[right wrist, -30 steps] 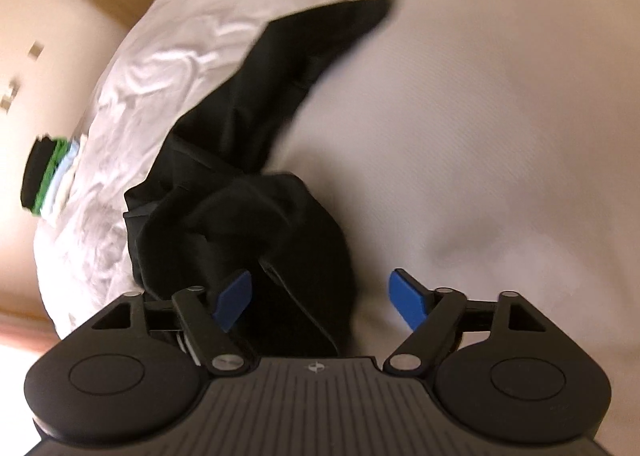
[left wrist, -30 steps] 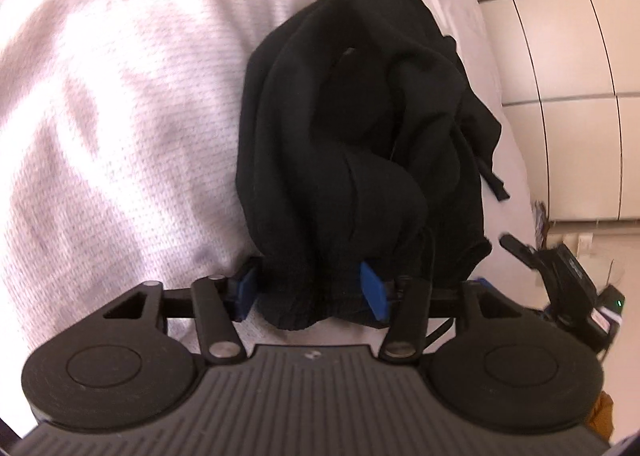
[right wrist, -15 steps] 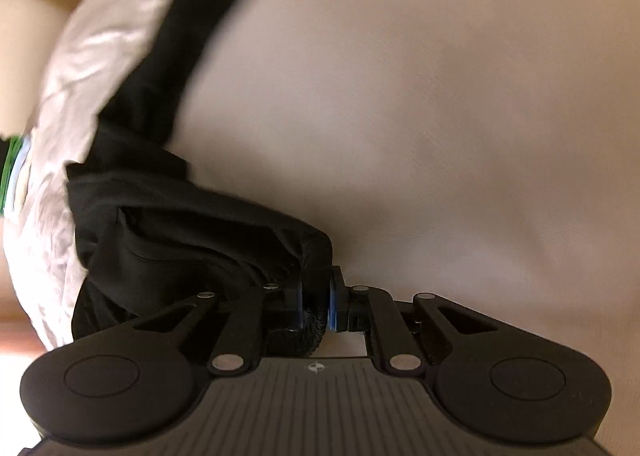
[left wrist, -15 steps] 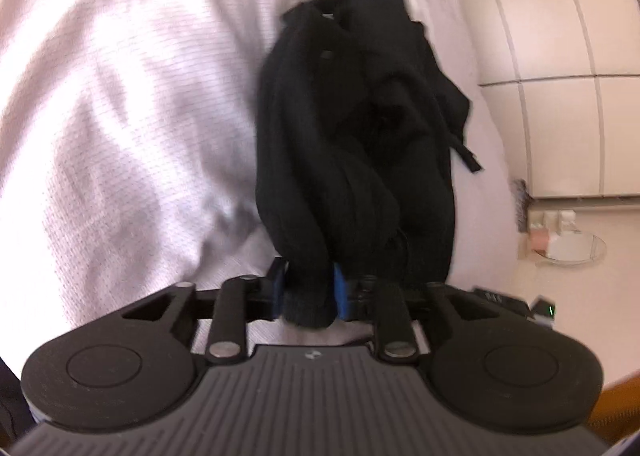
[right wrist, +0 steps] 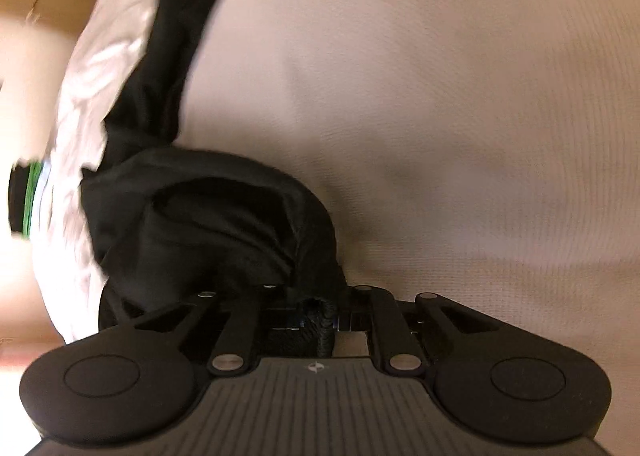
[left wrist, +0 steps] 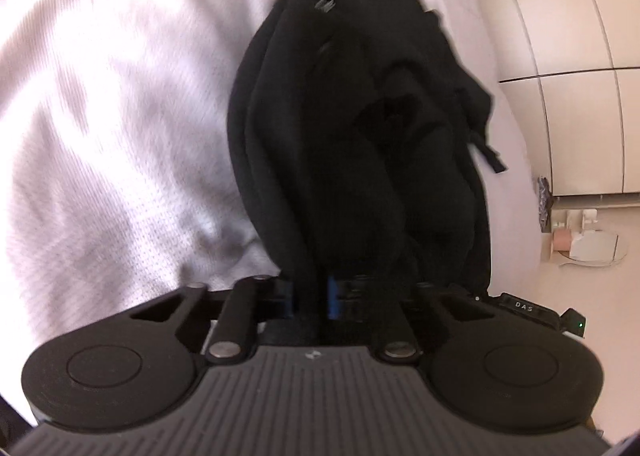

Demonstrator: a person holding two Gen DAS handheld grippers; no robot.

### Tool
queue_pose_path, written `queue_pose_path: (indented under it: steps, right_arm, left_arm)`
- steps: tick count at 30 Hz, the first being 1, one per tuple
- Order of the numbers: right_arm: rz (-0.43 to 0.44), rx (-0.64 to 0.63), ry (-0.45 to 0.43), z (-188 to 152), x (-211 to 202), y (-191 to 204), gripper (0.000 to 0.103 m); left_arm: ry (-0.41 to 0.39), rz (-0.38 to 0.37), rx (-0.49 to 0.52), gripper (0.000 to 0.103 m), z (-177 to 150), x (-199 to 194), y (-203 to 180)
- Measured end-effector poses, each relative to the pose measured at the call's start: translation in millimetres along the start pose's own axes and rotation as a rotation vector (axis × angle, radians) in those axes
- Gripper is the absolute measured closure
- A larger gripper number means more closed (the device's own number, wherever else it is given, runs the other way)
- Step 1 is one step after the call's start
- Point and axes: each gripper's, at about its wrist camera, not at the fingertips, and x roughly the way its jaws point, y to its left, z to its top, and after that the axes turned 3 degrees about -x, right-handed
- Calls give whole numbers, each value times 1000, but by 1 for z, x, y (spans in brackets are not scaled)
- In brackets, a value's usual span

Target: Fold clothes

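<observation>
Left gripper (left wrist: 310, 298): jaws just closing, from half open a second back to pinched now on a bunched fold of the black garment (left wrist: 360, 136), crumpled on the white bedsheet (left wrist: 100, 136). Right gripper (right wrist: 320, 314): wide open a second ago beside the cloth, now clamped on a thick rolled hem. Both ends gripped at last (ready, probably, for lifting and spreading flat). Hard to read: type of garment, dark folds merging; blue pads nearly buried in cloth; far sleeve-like strip blurred, cut off by the sheet's edge.
</observation>
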Motion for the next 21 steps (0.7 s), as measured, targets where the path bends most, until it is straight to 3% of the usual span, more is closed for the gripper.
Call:
queue_pose_path:
  steps: [5, 12, 16, 21]
  right_arm:
    - [179, -55, -17, -6, -58, 40, 92]
    - [612, -117, -150, 8, -169, 133, 92]
    - [793, -266, -338, 26, -250, 216, 92]
    - [925, -488, -642, 23, -374, 297, 92]
  left_arm:
    - [-176, -67, 144, 96, 15, -87, -57]
    - [-560, -216, 406, 96, 63, -252, -175]
    - [-731, -286, 584, 96, 69, -341, -258]
    - [-955, -369, 760, 96, 32, -442, -351]
